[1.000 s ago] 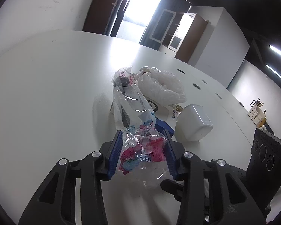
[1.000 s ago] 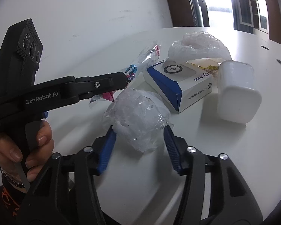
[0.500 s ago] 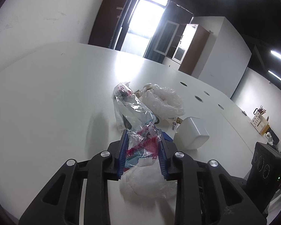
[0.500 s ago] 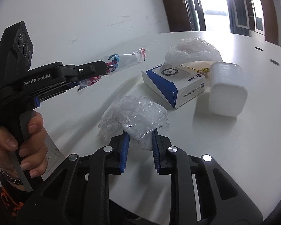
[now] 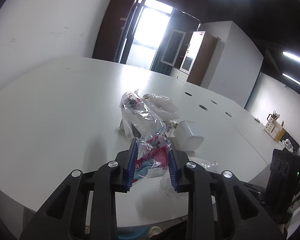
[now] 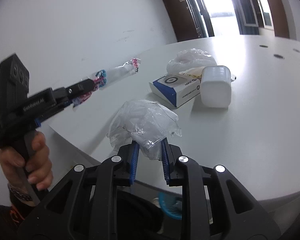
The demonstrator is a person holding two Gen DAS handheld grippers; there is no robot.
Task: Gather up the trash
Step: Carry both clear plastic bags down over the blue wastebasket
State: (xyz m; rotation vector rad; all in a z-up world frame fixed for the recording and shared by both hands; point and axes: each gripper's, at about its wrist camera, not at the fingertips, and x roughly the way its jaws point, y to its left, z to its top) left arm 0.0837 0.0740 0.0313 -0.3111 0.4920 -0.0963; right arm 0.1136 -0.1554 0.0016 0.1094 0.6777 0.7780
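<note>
My left gripper [image 5: 152,161] clamps its jaws on a clear plastic wrapper with pink and blue print [image 5: 148,156]. My right gripper [image 6: 149,157] grips a crumpled clear plastic bag [image 6: 144,120] above the white surface's [image 6: 250,120] near edge.

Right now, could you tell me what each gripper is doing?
Left gripper: shut on the printed clear wrapper.
Right gripper: shut on the crumpled clear plastic.

Ahead of my right fingers the white tabletop [image 6: 260,140] lies bare to the right. Ahead and slightly right stand a blue-and-white cardboard box [image 6: 175,88] and a white plastic tub [image 6: 216,90], touching, with a crumpled translucent bag [image 6: 192,61] behind them. Left of my left fingers, the tabletop is wide open. The printed clear wrapper [image 5: 142,124] blocks the way straight ahead.
</note>
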